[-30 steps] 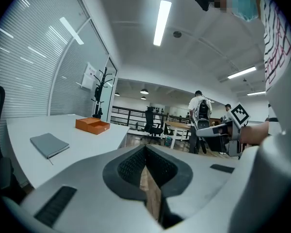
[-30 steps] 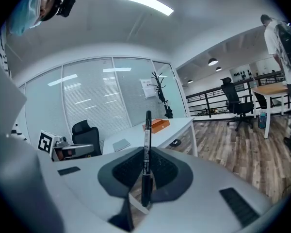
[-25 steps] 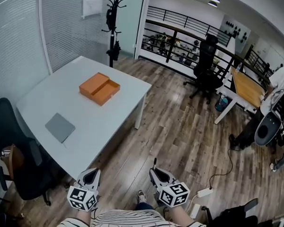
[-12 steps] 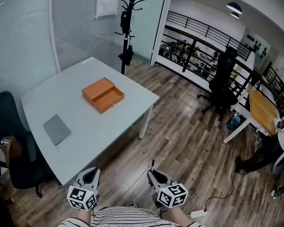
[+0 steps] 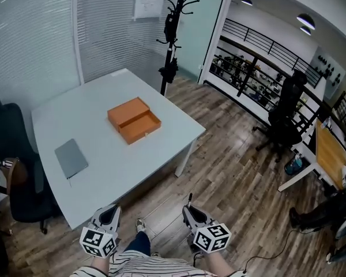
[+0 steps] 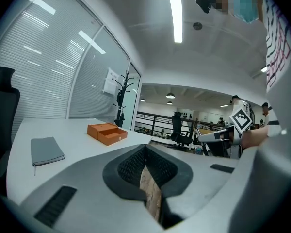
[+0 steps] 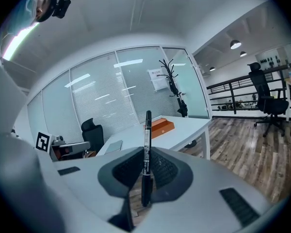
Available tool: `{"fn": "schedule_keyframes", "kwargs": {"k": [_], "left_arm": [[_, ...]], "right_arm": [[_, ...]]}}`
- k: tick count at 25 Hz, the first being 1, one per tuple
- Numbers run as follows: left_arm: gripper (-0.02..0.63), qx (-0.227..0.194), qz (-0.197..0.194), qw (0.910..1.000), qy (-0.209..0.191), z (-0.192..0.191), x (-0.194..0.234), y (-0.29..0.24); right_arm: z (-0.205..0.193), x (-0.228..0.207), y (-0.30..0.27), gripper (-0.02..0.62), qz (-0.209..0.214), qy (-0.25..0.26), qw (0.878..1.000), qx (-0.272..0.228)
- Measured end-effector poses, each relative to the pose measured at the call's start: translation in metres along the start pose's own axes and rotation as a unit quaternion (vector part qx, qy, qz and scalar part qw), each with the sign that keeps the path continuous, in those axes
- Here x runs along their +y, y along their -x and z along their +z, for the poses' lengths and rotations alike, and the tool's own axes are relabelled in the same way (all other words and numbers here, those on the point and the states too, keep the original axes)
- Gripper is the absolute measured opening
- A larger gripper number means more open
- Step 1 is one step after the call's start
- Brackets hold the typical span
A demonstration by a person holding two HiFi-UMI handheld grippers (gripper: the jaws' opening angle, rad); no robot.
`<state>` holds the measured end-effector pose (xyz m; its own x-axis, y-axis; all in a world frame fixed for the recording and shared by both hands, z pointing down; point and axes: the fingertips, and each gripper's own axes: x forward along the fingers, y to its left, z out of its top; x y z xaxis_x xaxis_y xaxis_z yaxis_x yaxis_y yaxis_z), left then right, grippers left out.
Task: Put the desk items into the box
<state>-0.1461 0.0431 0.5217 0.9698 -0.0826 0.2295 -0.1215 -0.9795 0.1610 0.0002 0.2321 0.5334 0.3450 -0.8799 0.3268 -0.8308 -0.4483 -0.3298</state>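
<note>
1. Pen (image 7: 146,149) is sitting clamped between the pads of the right gripper (image 7: 146,165), well short of the table and low in front of the person's body. The jaws are pinching its thicker dark end.
2. Its long axis is running along the jaws and straight out past their tips. The slimmer end with a pale band is pointing forward and up, roughly toward the table (image 5: 104,91). In the head view it is showing as a thin dark stick (image 5: 189,198) above the right gripper (image 5: 193,212).
3. An orange box (image 5: 135,120) is lying open near the middle of the table, with what looks like two shallow halves side by side.
4. A grey notebook (image 5: 71,158) is lying flat on the table, well apart from the box, on the person's left side.
5. The left gripper (image 5: 108,215) is hanging low with its jaws pressed together on nothing.
6. Judged step: carrying the pen to the box. To do it well, the person is likely needing to step up to the table and tip the pen toward level. Lining its length with the long side of one open half should help, as should lowering it close before parting the jaws, so it is not bouncing or rolling out.
</note>
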Motion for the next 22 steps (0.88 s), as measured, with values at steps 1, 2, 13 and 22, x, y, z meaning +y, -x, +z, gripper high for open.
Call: {"fn": "schedule_keyframes", "kwargs": {"k": [1,2,13,22], "left_arm": [[0.023,-0.001,0.001,1.0,0.0,0.002,0.006,-0.008],[0.023,-0.003,0.002,1.0,0.0,0.004,0.012,-0.017],[0.023,-0.011,0.001,0.9999,0.001,0.049,0.089,-0.109],[0.023,-0.013,0.0,0.9999,-0.003,0.071,0.14,-0.154]], "right_arm": [[0.004,-0.004,-0.009,0.057,0.0,0.002,1.0,0.0],[0.009,-0.008,-0.018,0.057,0.0,0.003,1.0,0.0],[0.074,-0.04,-0.133,0.057,0.002,0.019,1.0,-0.003],[0.111,-0.047,-0.208,0.057,0.011,0.03,0.999,-0.008]]}}
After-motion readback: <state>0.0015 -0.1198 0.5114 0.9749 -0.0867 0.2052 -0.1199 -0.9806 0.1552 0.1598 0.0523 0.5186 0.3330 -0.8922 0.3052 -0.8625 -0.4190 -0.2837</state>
